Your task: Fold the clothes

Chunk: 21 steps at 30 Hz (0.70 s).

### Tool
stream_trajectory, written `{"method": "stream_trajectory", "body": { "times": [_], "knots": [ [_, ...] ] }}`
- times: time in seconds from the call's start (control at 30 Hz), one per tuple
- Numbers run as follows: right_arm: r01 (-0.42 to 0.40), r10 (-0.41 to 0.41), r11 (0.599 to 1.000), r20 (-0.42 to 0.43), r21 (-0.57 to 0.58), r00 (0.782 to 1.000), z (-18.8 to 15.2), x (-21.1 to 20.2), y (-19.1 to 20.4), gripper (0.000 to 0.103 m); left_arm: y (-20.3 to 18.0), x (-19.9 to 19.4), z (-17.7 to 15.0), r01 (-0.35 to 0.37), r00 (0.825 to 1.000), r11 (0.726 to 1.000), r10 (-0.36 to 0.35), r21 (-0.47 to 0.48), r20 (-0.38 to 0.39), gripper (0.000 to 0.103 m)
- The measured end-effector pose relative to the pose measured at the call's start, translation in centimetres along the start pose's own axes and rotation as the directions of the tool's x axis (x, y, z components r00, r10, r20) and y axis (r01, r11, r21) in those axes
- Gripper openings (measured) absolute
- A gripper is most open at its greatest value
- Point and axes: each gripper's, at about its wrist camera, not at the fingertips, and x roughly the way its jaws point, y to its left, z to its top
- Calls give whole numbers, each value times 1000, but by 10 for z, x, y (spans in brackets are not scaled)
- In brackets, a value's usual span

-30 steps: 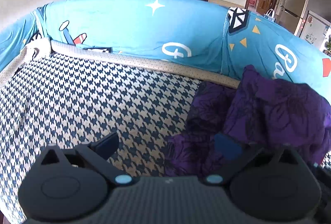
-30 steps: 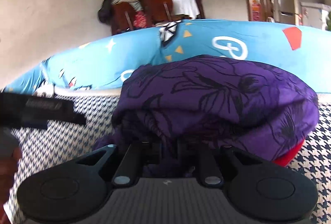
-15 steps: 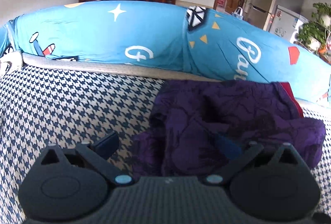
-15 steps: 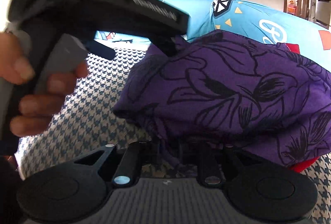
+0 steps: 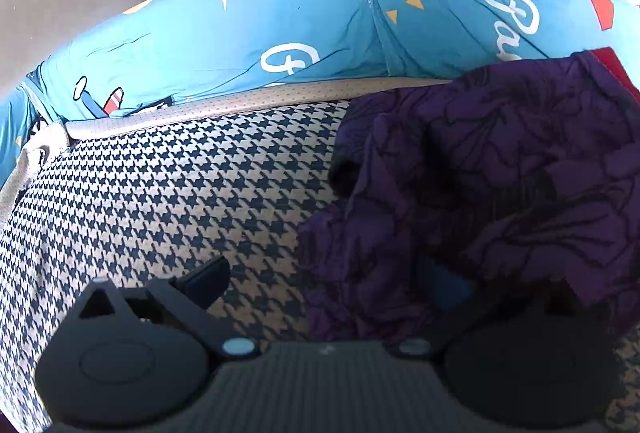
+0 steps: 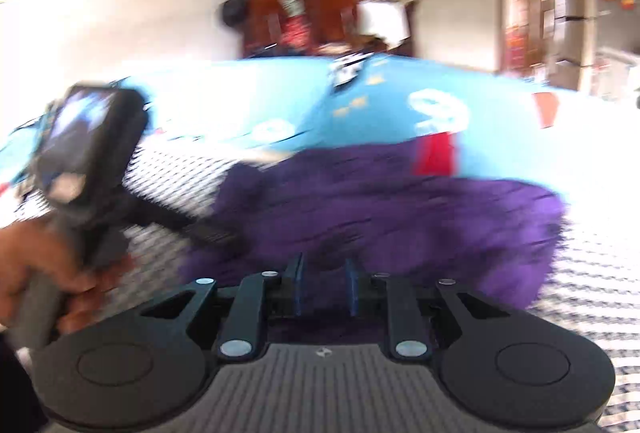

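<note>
A purple garment with a black flower print (image 5: 500,173) lies bunched on the houndstooth cover (image 5: 180,193), against the blue backrest. My left gripper (image 5: 324,285) is open wide at the garment's left edge. One of its fingers (image 5: 206,281) is over bare cover and the other is partly hidden under purple folds. In the blurred right wrist view my right gripper (image 6: 325,285) is just in front of the garment (image 6: 380,205). Its jaws are opening, with a narrow gap and no cloth pinched. A hand (image 6: 36,273) holds the left gripper at that view's left.
A blue cartoon-print backrest (image 5: 280,25) runs behind the seat, with a pale piped edge along it. A red item (image 5: 612,65) shows from under the garment's far right. Wooden chairs with clothes (image 6: 304,21), doorways and a fridge stand in the room beyond.
My right gripper has let go of the purple garment and drawn back; the cloth now lies lower on the cover. My left gripper has sunk and rolled toward the garment's left edge.
</note>
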Motion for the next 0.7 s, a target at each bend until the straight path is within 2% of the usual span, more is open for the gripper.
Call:
{"method": "stream_trajectory", "body": {
  "times": [0.03, 0.1, 0.17, 0.27, 0.33, 0.43, 0.53, 0.63, 0.67, 0.7],
  "knots": [
    [41, -41, 999, 8, 22, 999, 3, -1, -7, 28, 1, 1, 0, 2, 1000, 1000, -2, -4, -4, 103],
    [119, -121, 991, 22, 66, 992, 7, -3, -22, 29, 3, 5, 0, 5, 1000, 1000, -6, -15, -15, 103],
    [167, -170, 981, 24, 101, 985, 9, -7, -37, 29, 5, 9, -1, -1, 1000, 1000, 1, -23, -27, 103],
    [212, -215, 963, -2, 167, 977, 10, -7, -58, 38, 7, 12, -2, -3, 999, 1000, 2, -31, -35, 103],
    [223, -223, 953, -23, 207, 974, 9, -3, -75, 54, 7, 13, -3, -3, 999, 1000, 2, -31, -36, 103],
    [176, -170, 941, -46, 290, 984, 2, 3, -93, 65, 6, 15, -4, -12, 999, 1000, 11, -26, -39, 103],
    [88, -70, 926, -63, 368, 996, -1, 22, -101, 65, 6, 17, -3, -15, 999, 999, 14, -30, -44, 103],
    [33, -12, 918, -57, 395, 998, -4, 35, -96, 65, 7, 16, -3, -17, 999, 999, 15, -30, -45, 103],
    [26, -7, 921, -50, 388, 999, -4, 37, -93, 63, 8, 15, -3, -14, 999, 999, 12, -32, -45, 103],
    [22, -7, 930, -42, 367, 999, -4, 37, -86, 48, 9, 14, -2, -10, 999, 999, 9, -34, -45, 103]
  ]
}}
